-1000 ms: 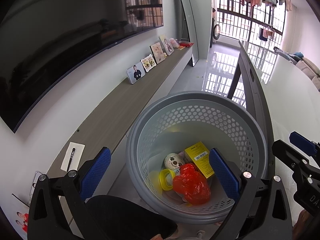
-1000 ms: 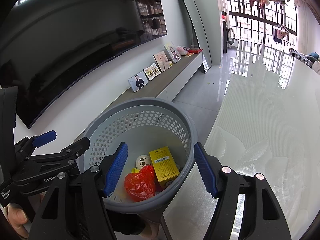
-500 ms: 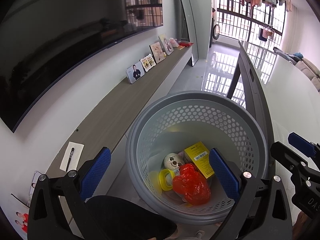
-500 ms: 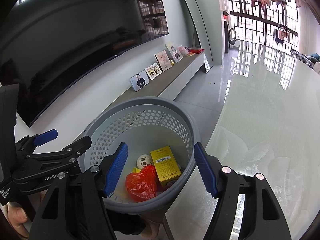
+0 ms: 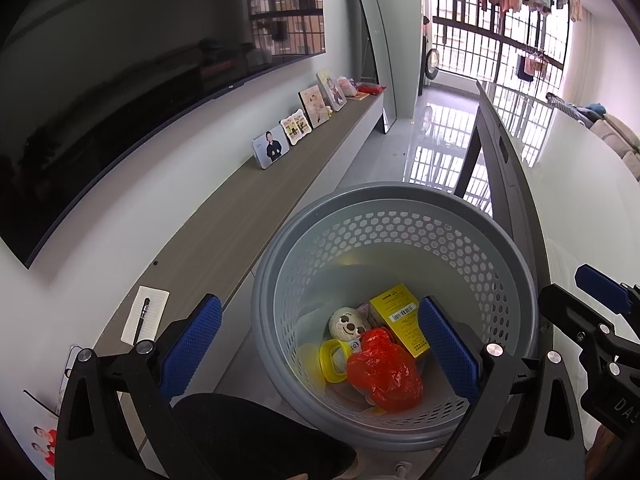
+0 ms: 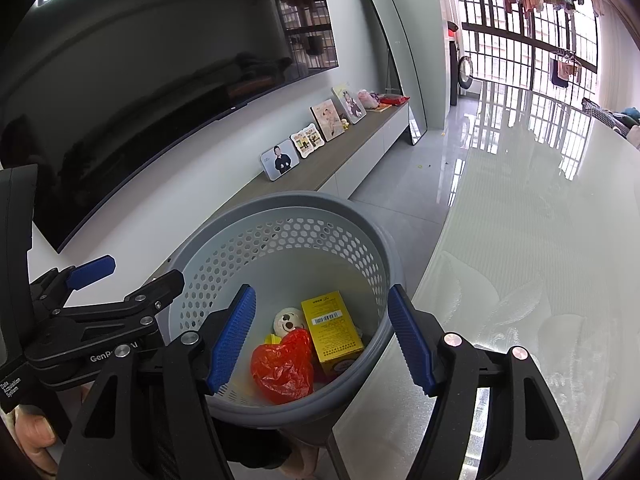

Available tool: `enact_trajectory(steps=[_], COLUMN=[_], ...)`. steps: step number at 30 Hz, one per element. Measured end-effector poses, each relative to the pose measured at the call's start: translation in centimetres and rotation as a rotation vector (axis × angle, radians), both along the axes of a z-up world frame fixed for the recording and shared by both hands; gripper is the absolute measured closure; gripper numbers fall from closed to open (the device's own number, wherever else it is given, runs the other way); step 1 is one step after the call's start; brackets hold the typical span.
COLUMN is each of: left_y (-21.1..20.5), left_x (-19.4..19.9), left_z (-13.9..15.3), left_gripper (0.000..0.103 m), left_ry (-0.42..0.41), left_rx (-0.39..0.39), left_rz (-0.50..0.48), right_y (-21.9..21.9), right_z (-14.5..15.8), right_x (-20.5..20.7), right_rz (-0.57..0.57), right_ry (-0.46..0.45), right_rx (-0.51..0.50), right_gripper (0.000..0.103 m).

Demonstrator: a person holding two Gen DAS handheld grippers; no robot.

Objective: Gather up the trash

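A grey perforated trash basket (image 5: 396,208) stands on the floor beside the table; in the right wrist view the basket (image 6: 280,208) sits below me. Inside lie a crumpled red plastic bag (image 5: 384,372) (image 6: 284,368), a yellow box (image 5: 400,316) (image 6: 332,328), a small plush face (image 5: 348,324) (image 6: 290,320) and a yellow ring (image 5: 330,360). My left gripper (image 5: 320,344) hovers open above the basket with nothing between its blue pads. My right gripper (image 6: 322,338) is also open and empty over the basket. Each gripper shows at the edge of the other's view.
A long wooden TV shelf (image 5: 248,216) with photo frames (image 5: 272,148) and a notepad with pen (image 5: 144,314) runs along the left wall under a dark TV (image 5: 120,92). The glossy white table (image 6: 540,260) lies to the right. A mirror (image 5: 372,40) leans at the far end.
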State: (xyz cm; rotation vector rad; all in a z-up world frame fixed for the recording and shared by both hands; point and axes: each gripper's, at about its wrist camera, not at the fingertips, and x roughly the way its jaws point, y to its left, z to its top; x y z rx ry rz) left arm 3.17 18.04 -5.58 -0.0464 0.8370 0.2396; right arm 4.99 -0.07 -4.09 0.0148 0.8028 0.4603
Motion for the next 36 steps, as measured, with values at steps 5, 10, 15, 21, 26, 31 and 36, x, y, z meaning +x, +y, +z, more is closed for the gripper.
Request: enact_trajectory(steps=[5,10,15,21,26,31,36], left_y=[0.01,0.02,0.05,0.02,-0.02,-0.04,-0.12], left_x=[0.04,0.18,0.24,0.21,0.25,0.28,0.2], left_z=[-0.03,-0.31,-0.31,-0.33,-0.37,-0.42,-0.38], left_gripper=[0.006,0.006,0.006,0.006,0.006,0.006,0.006], left_ry=[0.004,0.013,0.009,0.005,0.009,0.009,0.006], left_rx=[0.001,0.001,0.005,0.01,0.011,0.015,0.021], left_rz=[0.002,0.002,0.002,0.001,0.001,-0.005,0.0], right_y=[0.01,0.08,0.08,0.09,0.19,0.18,0.16], right_z=[0.01,0.01,-0.06,-0.05,-0.21,-0.19,-0.17], right_x=[0.0,0.0,-0.05,-0.05,0.01,0.02,0.01], right_rz=[0.0,0.0,0.001,0.001,0.004,0.003,0.003], right_ry=[0.0,0.001,0.002,0.002,0.004,0.004,0.004], right_rx=[-0.001,-0.002,-0.001,-0.002,-0.001,0.0,0.0], right_gripper=[0.037,0.037,0.037,0.037,0.037,0.037,0.037])
